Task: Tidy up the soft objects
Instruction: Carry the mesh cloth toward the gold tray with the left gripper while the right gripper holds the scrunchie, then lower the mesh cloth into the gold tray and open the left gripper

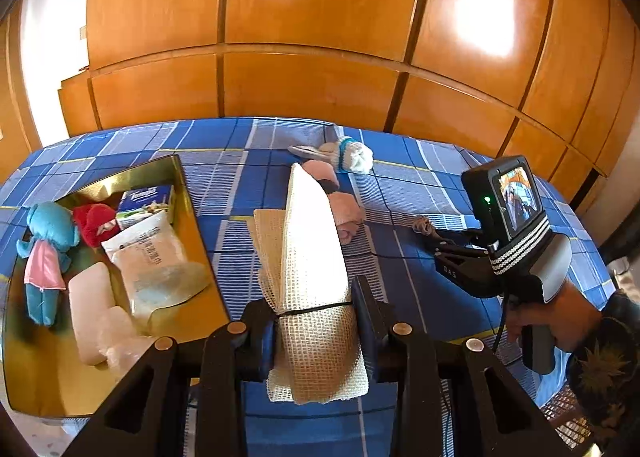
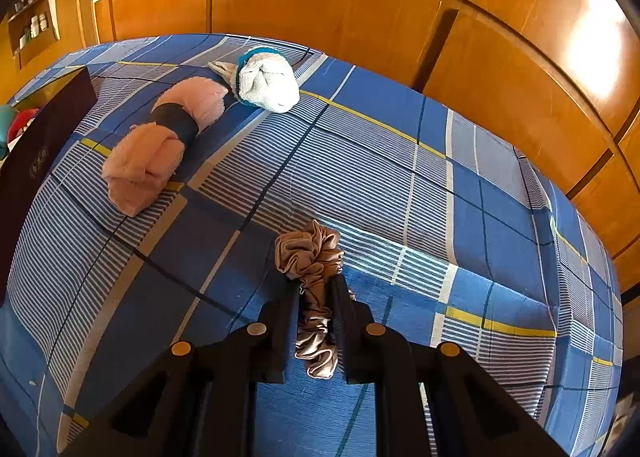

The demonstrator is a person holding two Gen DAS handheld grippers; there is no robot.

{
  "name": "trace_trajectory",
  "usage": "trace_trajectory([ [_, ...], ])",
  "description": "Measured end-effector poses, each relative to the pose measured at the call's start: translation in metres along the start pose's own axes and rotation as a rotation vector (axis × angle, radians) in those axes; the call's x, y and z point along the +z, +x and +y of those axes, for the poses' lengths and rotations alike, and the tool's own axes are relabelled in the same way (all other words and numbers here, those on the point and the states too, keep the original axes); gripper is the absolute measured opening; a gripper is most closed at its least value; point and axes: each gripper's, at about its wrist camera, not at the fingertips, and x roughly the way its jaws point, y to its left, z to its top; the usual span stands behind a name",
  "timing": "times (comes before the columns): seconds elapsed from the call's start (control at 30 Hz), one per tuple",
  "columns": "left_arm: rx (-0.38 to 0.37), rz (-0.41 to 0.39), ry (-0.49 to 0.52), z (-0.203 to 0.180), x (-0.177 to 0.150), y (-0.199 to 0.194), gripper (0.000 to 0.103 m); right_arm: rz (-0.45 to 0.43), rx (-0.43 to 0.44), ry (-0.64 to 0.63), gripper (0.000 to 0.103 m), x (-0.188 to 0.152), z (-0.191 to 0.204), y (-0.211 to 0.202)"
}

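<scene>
In the left wrist view my left gripper (image 1: 316,309) is shut on a cream mesh cloth roll (image 1: 312,241) tied with a thin black band, held above the blue checked cover. Left of it stands a gold tray (image 1: 196,225) with a blue plush toy (image 1: 46,253), a red plush (image 1: 96,223), a tissue pack (image 1: 148,201) and clear packets (image 1: 152,257). My right gripper (image 2: 318,289) is shut on a taupe satin scrunchie (image 2: 312,253) just over the cover. It also shows in the left wrist view as the right gripper (image 1: 436,243), held by a hand.
A pink rolled towel (image 2: 160,145) with a dark band and a white rolled cloth (image 2: 268,83) with a teal band lie on the blue checked cover (image 2: 400,185) farther back. The tray's dark outer wall (image 2: 40,153) stands at the left. Wooden cupboard doors (image 1: 320,17) rise behind.
</scene>
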Motion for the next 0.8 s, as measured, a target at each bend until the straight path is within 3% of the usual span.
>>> trace_trajectory([
  [0.33,0.041,-0.038,-0.087,0.044,0.005,-0.024,0.033,-0.002,-0.009,-0.009,0.015,0.0,0.001,-0.001],
  [0.5,0.104,-0.077,-0.198,0.101,0.006,-0.049,0.033,-0.001,-0.014,-0.01,0.015,0.0,0.001,-0.002],
  [0.6,0.188,-0.091,-0.274,0.144,-0.002,-0.065,0.033,0.002,-0.021,-0.015,0.015,0.0,0.002,-0.002],
  [0.8,0.273,-0.04,-0.443,0.214,-0.036,-0.072,0.033,0.003,-0.028,-0.021,0.015,0.0,0.005,-0.002],
])
